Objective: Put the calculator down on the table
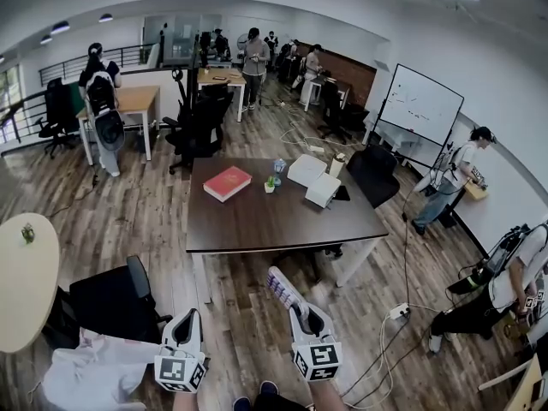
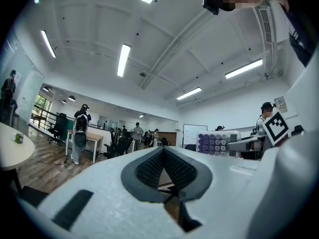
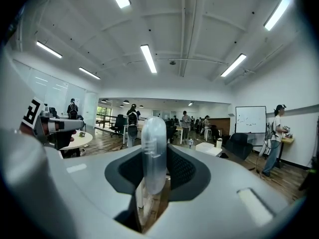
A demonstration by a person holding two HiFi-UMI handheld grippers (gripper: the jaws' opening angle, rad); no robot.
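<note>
Firstly, round tabletop [image 1: 47,289]: pale, at the far left edge of the head view.
Small pot [image 1: 28,233]: stands on the round tabletop and holds a green plant.
Office chair [image 1: 111,302]: black, on the wooden floor between the round tabletop and the left tongs.
White cloth [image 1: 94,371]: heaped just below the office chair, beside the left tongs.
Left tongs [image 1: 190,317]: low in the head view over the floor; tips closed together with nothing between them.
Dark tabletop [image 1: 274,221]: rectangular, mid-scene, well apart from both tongs, with wooden floor between.
Red book [image 1: 227,182]: lies flat on the far left part of the dark tabletop.
Small cup [image 1: 270,185]: just right of the red book, with something green in it; what it is cannot be told.
White boxes [image 1: 306,169]: two, closed, on the far right part of the dark tabletop; contents hidden.
Calculator [image 1: 281,287]: in the air over the floor, short of the dark tabletop, gripped at one end and sticking out ahead; purple keys show in the left gripper view.
Right tongs [image 1: 300,311]: clamped on the calculator's edge.
Power strip [image 1: 399,311]: white, on the floor to the right, cables trailing.
Whiteboard [image 1: 420,104]: against the right wall.
</note>
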